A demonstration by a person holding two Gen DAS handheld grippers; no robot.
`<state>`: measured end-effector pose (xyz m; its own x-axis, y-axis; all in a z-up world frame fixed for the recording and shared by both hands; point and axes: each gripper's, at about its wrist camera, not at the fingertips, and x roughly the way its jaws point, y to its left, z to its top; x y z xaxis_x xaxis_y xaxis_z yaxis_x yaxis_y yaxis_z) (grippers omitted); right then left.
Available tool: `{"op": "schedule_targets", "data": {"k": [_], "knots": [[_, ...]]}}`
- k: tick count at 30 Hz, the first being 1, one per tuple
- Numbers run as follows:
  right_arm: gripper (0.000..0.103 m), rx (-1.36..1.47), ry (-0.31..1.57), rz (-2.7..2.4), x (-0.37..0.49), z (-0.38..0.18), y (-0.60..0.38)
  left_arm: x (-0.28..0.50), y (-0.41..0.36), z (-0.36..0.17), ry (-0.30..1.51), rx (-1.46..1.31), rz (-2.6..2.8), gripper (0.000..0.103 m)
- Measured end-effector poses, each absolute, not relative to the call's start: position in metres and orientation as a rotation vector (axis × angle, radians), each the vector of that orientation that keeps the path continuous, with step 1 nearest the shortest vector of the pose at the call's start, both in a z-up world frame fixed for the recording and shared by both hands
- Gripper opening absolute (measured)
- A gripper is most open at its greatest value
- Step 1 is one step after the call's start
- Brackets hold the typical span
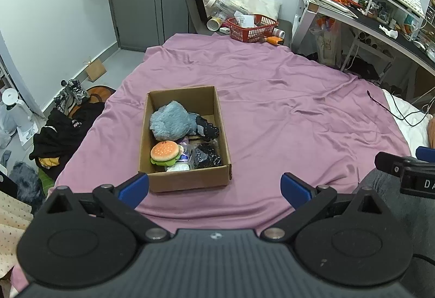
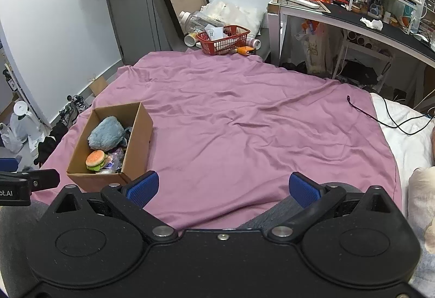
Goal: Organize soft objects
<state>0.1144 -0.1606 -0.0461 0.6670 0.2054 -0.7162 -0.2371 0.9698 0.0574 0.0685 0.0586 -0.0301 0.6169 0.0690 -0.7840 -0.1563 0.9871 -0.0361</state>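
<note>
At the left edge of the bed, on the wrinkled mauve satin bedsheet (image 1: 272,97), stands the open brown cardboard box (image 1: 185,181). The soft things are already inside it: a fluffy blue-grey plush toy (image 1: 171,122) at the far end, a small orange-and-green hamburger plush (image 1: 166,151) in the near left corner, some crumpled black fabric (image 1: 206,156) in the near right corner, and between them what looks like a clear wrapped packet, too small to make out. The rest of the sheet shows no loose soft item, so the sorting looks close to done, or whatever is left lies out of view.

The left hand-held gripper (image 1: 214,186) hangs just short of the box's near wall, its blue pads spread wide and nothing between them. The risk here is a low forward reach: the left pad sits close to the cardboard rim and could catch it, pushing the light box across the slippery sheet towards the bed's edge, where it could tip onto the clothes on the floor.

Further right, the right hand-held gripper (image 2: 223,186) is likewise wide and empty above bare sheet. Closing low there would likely pinch a fold of satin and drag the sheet, box included. A thin black cable (image 2: 380,113) trails over the right side and could snag.
</note>
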Motion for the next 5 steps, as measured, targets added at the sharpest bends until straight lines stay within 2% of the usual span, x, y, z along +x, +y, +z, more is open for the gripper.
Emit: {"op": "schedule_targets", "data": {"k": [5], "knots": [[0.103,-0.035,0.809,0.247,0.1169,-0.0481,-0.1607,0.0698,0.0569,-0.0318,0.896,-0.086,0.126,0.102]]}}
